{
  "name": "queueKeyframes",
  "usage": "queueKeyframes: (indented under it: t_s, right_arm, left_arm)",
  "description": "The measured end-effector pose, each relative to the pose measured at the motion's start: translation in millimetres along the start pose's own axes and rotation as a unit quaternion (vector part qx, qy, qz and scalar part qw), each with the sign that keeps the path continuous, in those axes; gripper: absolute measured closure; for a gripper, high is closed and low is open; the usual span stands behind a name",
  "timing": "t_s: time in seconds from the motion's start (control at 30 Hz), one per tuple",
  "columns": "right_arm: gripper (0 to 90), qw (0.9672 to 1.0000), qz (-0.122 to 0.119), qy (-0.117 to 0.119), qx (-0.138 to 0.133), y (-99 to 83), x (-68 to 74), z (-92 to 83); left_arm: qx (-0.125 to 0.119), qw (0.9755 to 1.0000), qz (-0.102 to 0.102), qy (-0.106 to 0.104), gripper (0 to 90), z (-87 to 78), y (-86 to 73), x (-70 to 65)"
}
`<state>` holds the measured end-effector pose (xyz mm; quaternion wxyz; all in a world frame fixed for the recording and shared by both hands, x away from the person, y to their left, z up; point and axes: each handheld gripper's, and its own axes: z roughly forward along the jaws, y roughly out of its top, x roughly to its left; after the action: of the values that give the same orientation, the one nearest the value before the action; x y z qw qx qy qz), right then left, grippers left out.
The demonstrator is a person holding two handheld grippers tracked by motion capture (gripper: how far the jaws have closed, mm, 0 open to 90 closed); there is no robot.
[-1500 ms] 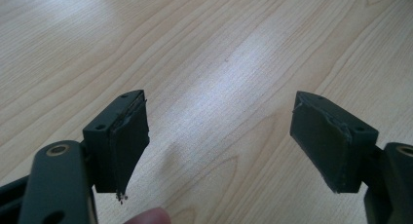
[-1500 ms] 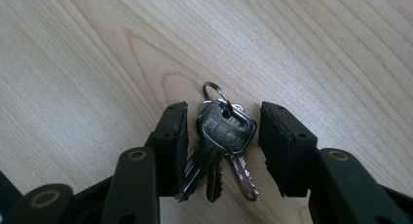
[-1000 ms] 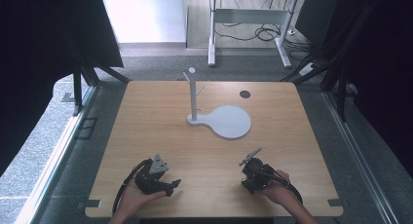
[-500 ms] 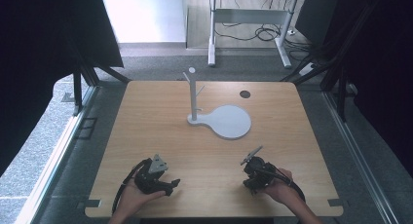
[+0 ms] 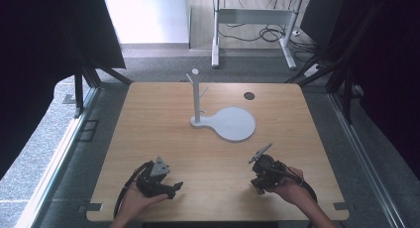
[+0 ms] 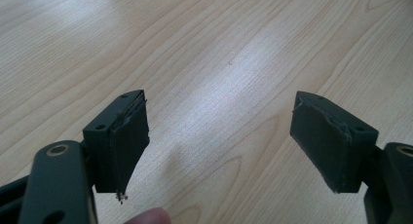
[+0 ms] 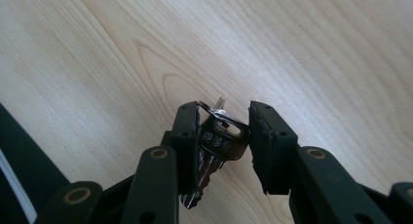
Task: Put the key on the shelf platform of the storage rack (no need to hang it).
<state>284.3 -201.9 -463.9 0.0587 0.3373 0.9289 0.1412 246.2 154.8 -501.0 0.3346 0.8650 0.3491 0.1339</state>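
Note:
My right gripper (image 7: 224, 113) is shut on a silver key (image 7: 223, 142) with a small ring through its head; the blade hangs down between the jaws, just above the wooden table. In the high view the right gripper (image 5: 258, 186) sits in a hand near the table's front right. Near the front left, my left gripper (image 5: 173, 187) lies low over the table. Its jaws stand wide apart in the left gripper view (image 6: 219, 121), with only bare wood between them.
A white peg stand (image 5: 196, 96) rises from a round white base (image 5: 234, 124) at the table's middle. A dark round hole (image 5: 249, 95) lies behind it to the right. Black frame posts and curtains flank the table (image 5: 148, 119).
My right gripper has risen a little off the table with the key in it. The left gripper has stayed where it was.

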Motion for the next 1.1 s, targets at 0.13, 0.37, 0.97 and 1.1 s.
queueKeyframes:
  t_s: [0.13, 0.37, 0.97, 1.1]
  right_arm:
    - [66.3, 1.0000, -0.001, -0.004, -0.005, 3.3, -1.9, -11.6]
    - [66.3, 0.9999, -0.007, -0.011, -0.010, 10.3, -4.4, -24.4]
    - [66.4, 0.9992, -0.005, -0.022, -0.033, 30.1, -17.6, -46.1]
    - [66.4, 0.9988, -0.010, -0.026, -0.039, 36.3, -20.7, -48.3]
  left_arm:
    - [0.000, 1.0000, 0.000, 0.000, 22.1, 0.0, -0.3, 0.8]
    - [0.000, 1.0000, 0.001, 0.001, 22.1, -0.3, -0.2, 0.9]
    - [-0.003, 1.0000, -0.005, 0.004, 22.1, -2.8, -1.1, 4.3]
    - [-0.003, 1.0000, -0.007, 0.004, 22.1, -2.4, -1.4, 4.6]
